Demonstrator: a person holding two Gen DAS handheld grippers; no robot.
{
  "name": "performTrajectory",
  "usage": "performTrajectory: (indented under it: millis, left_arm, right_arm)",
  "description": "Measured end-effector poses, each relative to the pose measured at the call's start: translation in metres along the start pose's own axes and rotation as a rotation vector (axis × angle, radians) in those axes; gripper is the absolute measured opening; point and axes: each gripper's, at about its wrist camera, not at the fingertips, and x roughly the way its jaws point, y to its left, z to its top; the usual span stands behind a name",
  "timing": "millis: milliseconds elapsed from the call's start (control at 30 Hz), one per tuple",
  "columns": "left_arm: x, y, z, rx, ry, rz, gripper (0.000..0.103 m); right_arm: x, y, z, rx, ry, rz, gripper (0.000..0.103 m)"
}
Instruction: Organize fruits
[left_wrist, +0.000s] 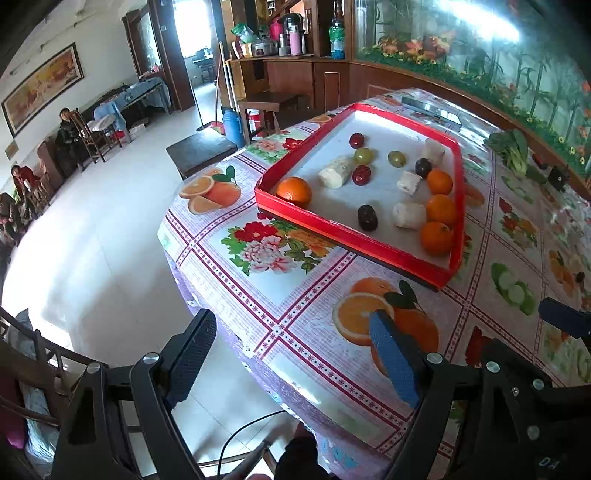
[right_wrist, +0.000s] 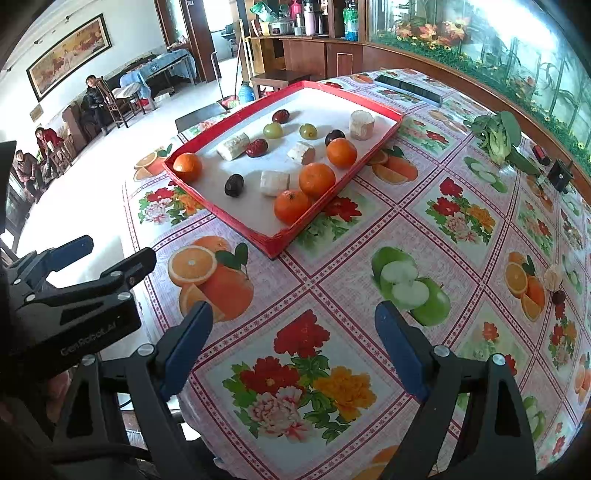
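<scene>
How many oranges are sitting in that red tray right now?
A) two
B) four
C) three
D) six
B: the red tray holds four oranges: one alone at its left corner and three lined up along the right edge. Both grippers are open and empty.

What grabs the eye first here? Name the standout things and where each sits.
The red tray stands out first, lying on the flowered tablecloth toward the table's far left side. Inside it, three oranges cluster along the right rim and a fourth sits alone in the near-left corner, with white chunks, green fruits and dark red ones scattered between. Both claws, left and right, hang open and empty in front of the tray.
</scene>
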Motion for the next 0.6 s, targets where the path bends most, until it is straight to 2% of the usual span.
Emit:
performTrajectory:
  millis: [200, 600]
  left_arm:
    - [-0.0046, -0.0025, -0.001, 0.011, -0.023, 0.012, 0.085]
    - [-0.0015, -0.0064, 0.0001, 0.028, -0.009, -0.037, 0.085]
  right_arm:
    - [0.0018, 0.0001, 0.0007, -0.004, 0.008, -0.001, 0.09]
    - [0.0033, 0.0002, 0.0017, -0.005, 0.011, -0.003, 0.09]
